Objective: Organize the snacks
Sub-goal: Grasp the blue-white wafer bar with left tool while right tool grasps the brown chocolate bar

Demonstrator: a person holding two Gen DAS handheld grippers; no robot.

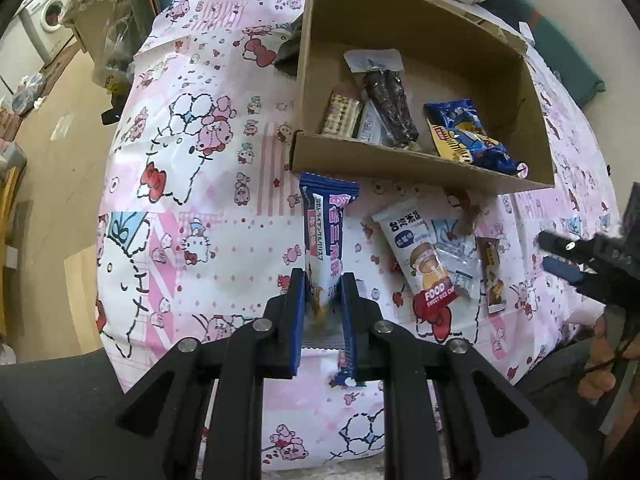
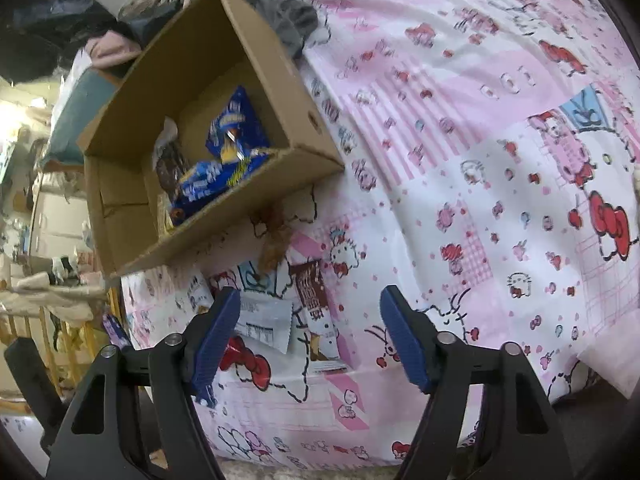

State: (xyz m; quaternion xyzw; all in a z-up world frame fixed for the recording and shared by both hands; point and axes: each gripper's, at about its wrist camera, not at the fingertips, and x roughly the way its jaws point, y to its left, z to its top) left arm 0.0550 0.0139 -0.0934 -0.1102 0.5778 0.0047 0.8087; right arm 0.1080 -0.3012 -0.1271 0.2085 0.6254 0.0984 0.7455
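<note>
One blue-and-white foil snack packet [image 1: 325,240] pinched between left gripper [image 1: 323,280] fingers, lifted over pink cartoon-print bedsheet [image 1: 224,200], just short of brown cardboard box [image 1: 400,160]; right gripper [image 2: 308,312] fingers apart, empty, above loose sachets [image 2: 264,320]

the left gripper [image 1: 323,280] pointed steeply down, its blue pads clamped tight on a packet. the right gripper [image 2: 310,340] tilted down too, jaws parted, nothing between them. a hand [image 1: 600,356] gripped its handle.
</note>
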